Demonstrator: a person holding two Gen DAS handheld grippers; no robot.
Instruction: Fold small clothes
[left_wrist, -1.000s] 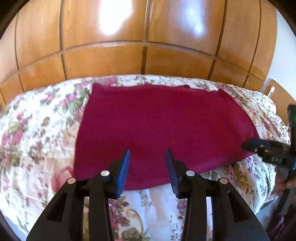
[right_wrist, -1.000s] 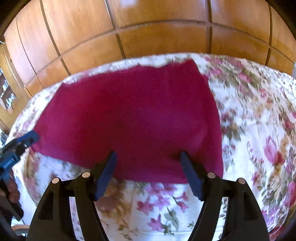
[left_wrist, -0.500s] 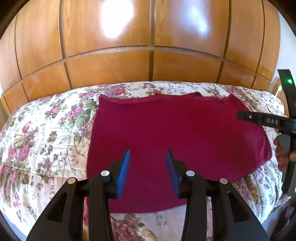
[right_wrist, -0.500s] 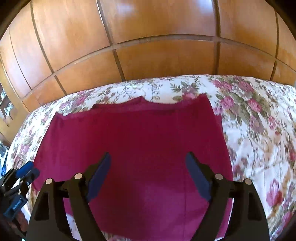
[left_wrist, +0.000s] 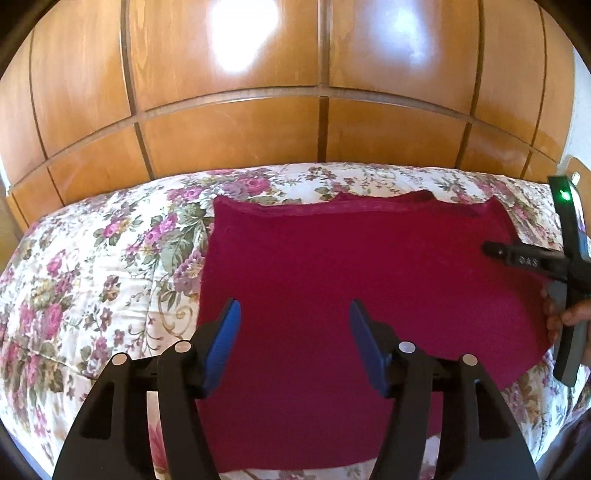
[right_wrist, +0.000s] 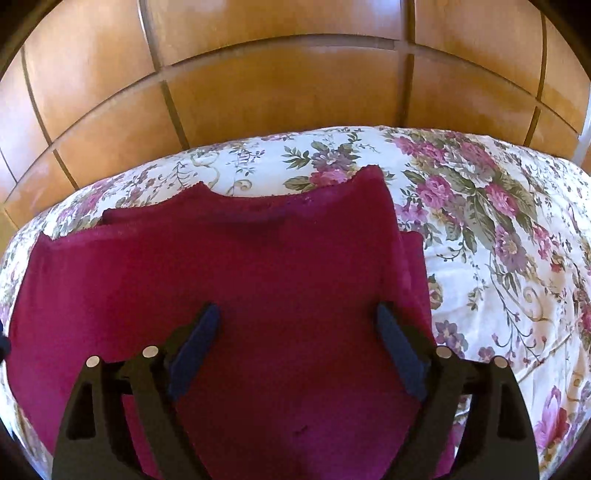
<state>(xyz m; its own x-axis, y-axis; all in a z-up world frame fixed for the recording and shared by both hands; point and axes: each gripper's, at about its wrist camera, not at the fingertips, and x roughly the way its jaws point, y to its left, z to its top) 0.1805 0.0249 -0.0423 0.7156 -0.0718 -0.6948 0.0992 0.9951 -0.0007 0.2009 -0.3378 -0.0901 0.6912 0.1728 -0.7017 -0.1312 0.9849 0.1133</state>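
Note:
A dark red garment (left_wrist: 351, 280) lies flat on a floral bedspread (left_wrist: 92, 277). It also shows in the right wrist view (right_wrist: 240, 280), where a second layer peeks out along its right edge. My left gripper (left_wrist: 295, 314) is open and empty above the garment's near left part. My right gripper (right_wrist: 295, 317) is open and empty above the garment's near right part. In the left wrist view the right gripper's body (left_wrist: 532, 258) shows at the right edge, over the garment's right side.
A wooden panelled wardrobe (left_wrist: 295, 92) stands right behind the bed. The floral bedspread (right_wrist: 498, 240) stretches to the left and right of the garment. The bed's near edge is just below both grippers.
Both grippers have moved forward over the garment, which now fills more of each view. The left gripper's jaws have opened wider. The right gripper stays open.

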